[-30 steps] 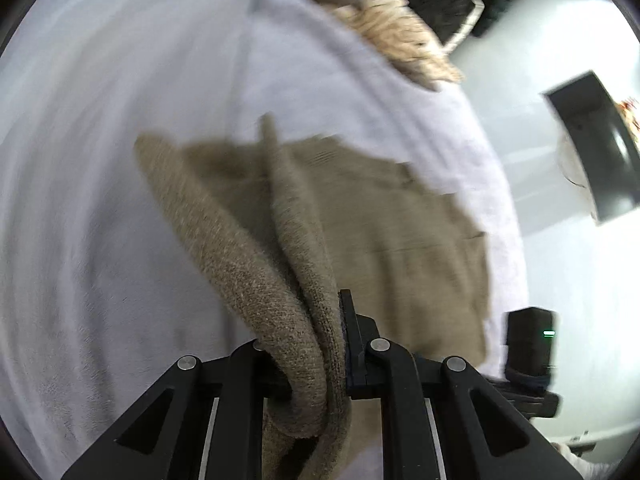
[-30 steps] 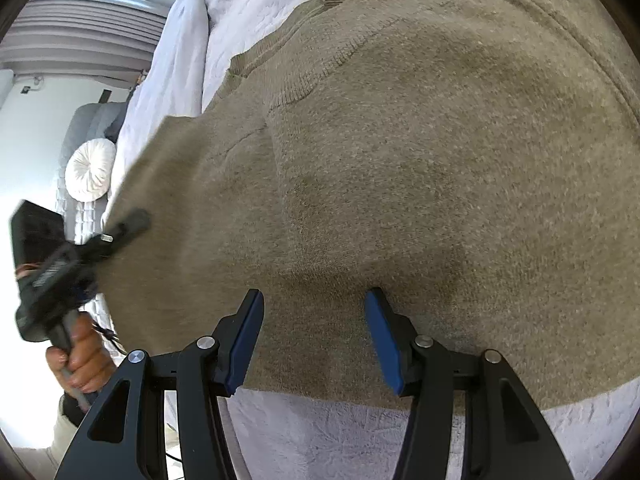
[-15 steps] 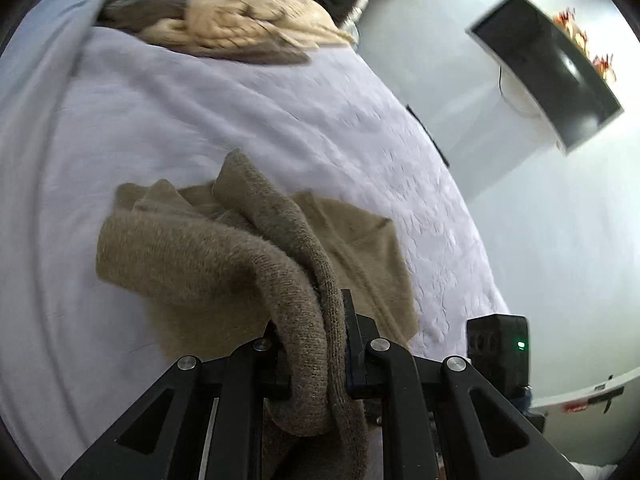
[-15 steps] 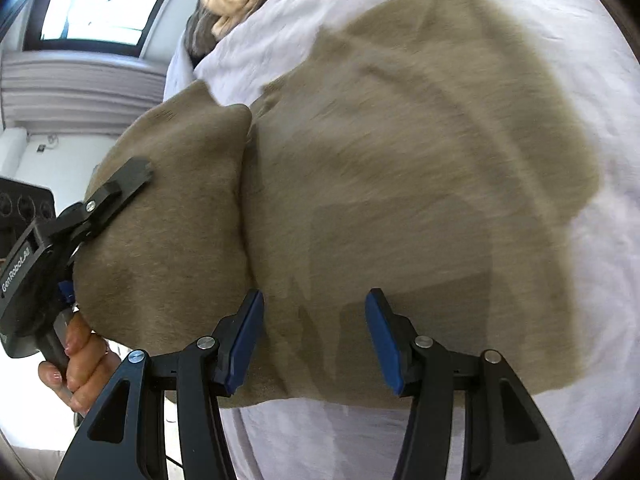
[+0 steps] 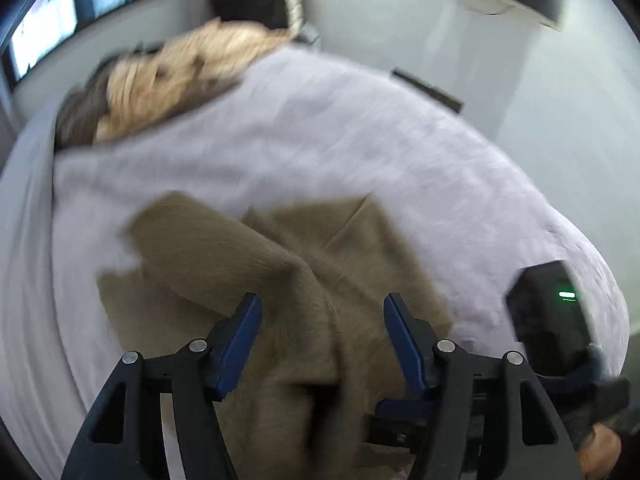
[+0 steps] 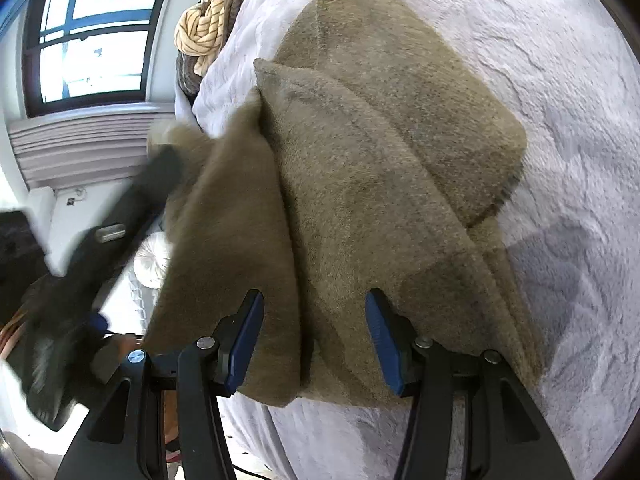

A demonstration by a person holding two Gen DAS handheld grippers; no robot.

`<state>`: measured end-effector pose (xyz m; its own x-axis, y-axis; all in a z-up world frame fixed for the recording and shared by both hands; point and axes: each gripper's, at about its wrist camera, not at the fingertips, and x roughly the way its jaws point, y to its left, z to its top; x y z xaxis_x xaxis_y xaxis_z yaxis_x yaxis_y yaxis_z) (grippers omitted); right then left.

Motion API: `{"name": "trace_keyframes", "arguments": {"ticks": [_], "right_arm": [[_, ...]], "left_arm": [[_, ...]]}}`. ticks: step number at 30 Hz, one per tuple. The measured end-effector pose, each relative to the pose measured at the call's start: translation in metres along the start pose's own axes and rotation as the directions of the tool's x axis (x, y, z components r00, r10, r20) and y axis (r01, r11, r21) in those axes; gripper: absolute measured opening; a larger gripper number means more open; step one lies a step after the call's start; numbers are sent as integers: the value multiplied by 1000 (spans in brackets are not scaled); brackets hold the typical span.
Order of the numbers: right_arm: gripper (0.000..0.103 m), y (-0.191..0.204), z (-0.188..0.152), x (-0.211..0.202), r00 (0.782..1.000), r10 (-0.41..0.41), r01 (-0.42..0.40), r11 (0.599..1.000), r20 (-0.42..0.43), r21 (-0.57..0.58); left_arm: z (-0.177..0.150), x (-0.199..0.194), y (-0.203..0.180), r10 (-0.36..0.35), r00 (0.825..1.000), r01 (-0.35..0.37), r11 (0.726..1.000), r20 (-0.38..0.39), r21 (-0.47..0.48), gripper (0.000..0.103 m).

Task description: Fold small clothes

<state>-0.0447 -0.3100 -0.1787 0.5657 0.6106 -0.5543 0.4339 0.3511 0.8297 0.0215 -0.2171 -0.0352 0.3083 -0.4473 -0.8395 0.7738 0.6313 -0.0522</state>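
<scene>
The left gripper (image 5: 322,328) is spread wide, its blue-padded fingers (image 5: 242,334) standing apart with nothing pinched between them. It hangs over the near part of a brown sweater (image 5: 280,280), which is blurred in this view. The right gripper (image 6: 314,334) is likewise spread, its blue pads (image 6: 380,336) wide apart over the near edge of the same sweater (image 6: 380,168), with no cloth caught between them.

The sweater lies on a bed with a pale lilac cover (image 6: 560,80), close to the bed's near edge. One side of it is folded over the body, making a raised ridge that runs away from the right gripper. In the right wrist view the left gripper (image 6: 100,248) shows as a dark blurred shape just beside the sweater's left side.

Farther off, at the far end of the bed, sits a heap of other clothes (image 5: 176,76), cream-coloured and striped on top of darker pieces (image 6: 204,28). Beyond them is a window (image 6: 92,36).
</scene>
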Motion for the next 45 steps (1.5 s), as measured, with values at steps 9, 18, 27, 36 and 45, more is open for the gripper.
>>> {"name": "trace_keyframes", "arguments": {"ticks": [9, 18, 27, 36, 45], "right_arm": [[58, -19, 6, -12, 967, 248, -255, 954, 63, 157], [69, 5, 40, 5, 968, 250, -248, 962, -5, 113], [24, 72, 75, 47, 993, -71, 55, 986, -97, -158], [16, 126, 60, -7, 994, -44, 79, 928, 102, -364], [20, 33, 73, -22, 962, -248, 261, 958, 116, -120]], "left_arm": [[-25, -36, 92, 45, 999, -36, 948, 20, -316, 65], [-93, -13, 171, 162, 972, -227, 833, -169, -505, 65], [-111, 8, 183, 137, 969, -229, 812, -206, -536, 65], [-93, 3, 162, 100, 983, -164, 860, -155, -483, 65], [-89, 42, 131, 111, 962, -201, 907, -251, -369, 75]]}}
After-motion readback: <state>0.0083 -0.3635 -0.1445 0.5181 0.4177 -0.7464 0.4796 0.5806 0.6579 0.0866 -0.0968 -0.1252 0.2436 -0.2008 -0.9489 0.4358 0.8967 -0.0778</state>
